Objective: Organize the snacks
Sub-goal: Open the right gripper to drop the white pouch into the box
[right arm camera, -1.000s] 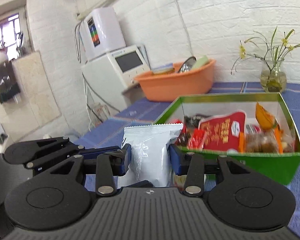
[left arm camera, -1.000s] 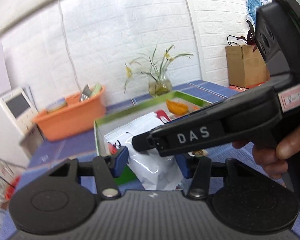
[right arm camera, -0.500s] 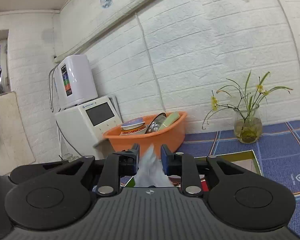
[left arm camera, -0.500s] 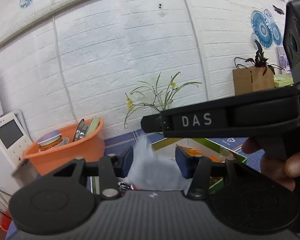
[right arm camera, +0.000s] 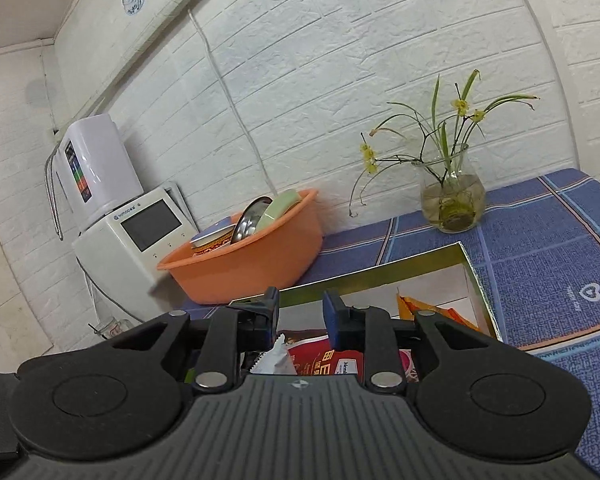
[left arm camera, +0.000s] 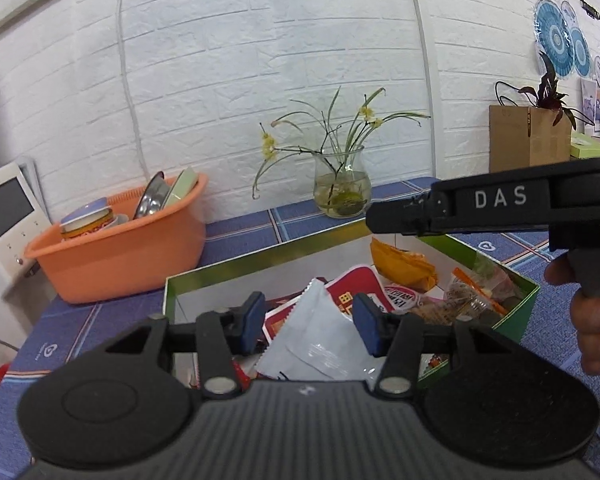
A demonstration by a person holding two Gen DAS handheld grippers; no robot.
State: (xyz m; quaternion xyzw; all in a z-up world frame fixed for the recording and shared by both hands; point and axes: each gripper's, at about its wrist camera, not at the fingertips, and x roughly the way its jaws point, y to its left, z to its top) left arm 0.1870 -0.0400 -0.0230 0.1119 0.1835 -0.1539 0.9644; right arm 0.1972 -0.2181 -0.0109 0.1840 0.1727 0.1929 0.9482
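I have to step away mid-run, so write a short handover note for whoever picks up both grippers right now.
Left gripper: open, fingers either side of the white packet, not clamping it.
Right gripper: open, nothing held, above the green box.
White packet lies in the box on a red packet; orange packet and other snacks are in there too.
Done: packet is in the box.
Left: pull both grippers back; no other loose snacks are visible.

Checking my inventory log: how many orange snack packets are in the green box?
1 that shows: the orange packet lies at the far right end of the green box, behind the red packet. Others may be buried underneath.
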